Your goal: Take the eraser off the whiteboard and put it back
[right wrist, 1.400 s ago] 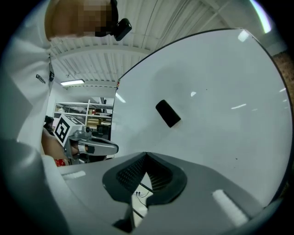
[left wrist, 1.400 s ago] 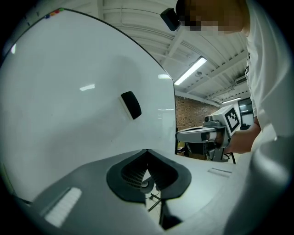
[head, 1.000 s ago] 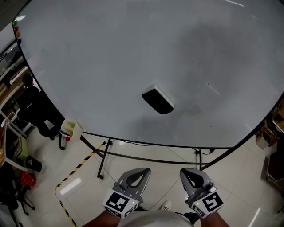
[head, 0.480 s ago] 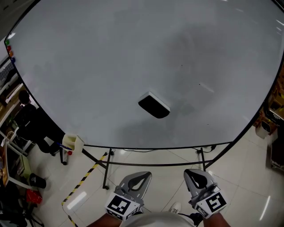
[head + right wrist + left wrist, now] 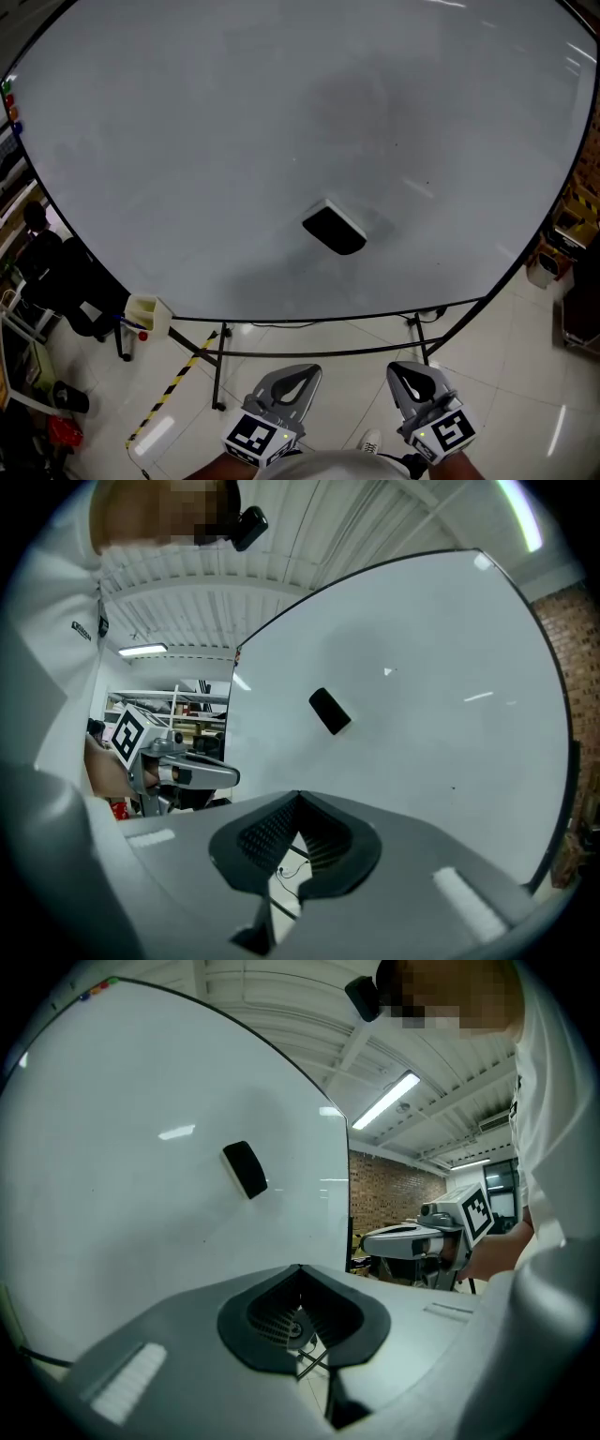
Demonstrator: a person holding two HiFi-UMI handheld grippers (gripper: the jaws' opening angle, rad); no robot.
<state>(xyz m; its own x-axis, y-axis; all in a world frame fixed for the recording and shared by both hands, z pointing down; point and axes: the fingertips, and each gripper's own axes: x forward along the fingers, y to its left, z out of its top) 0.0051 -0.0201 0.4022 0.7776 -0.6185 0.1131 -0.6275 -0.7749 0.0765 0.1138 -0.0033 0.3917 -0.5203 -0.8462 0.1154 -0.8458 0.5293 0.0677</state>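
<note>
1. On the whiteboard (image 5: 187,141), low and near its middle, sits the tilted black eraser (image 5: 334,230).
2. Both the left gripper (image 5: 302,371) and the right gripper (image 5: 405,371) are well below it, jaws pressed together, empty.

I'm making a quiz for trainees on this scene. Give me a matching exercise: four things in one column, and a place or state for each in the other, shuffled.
1 eraser
2 left gripper
3 striped tape
4 pale box

a lying on the floor
b jaws shut, empty
c stuck on the whiteboard
d by the board's lower left edge

Pairs: 1c, 2b, 3a, 4d
</note>
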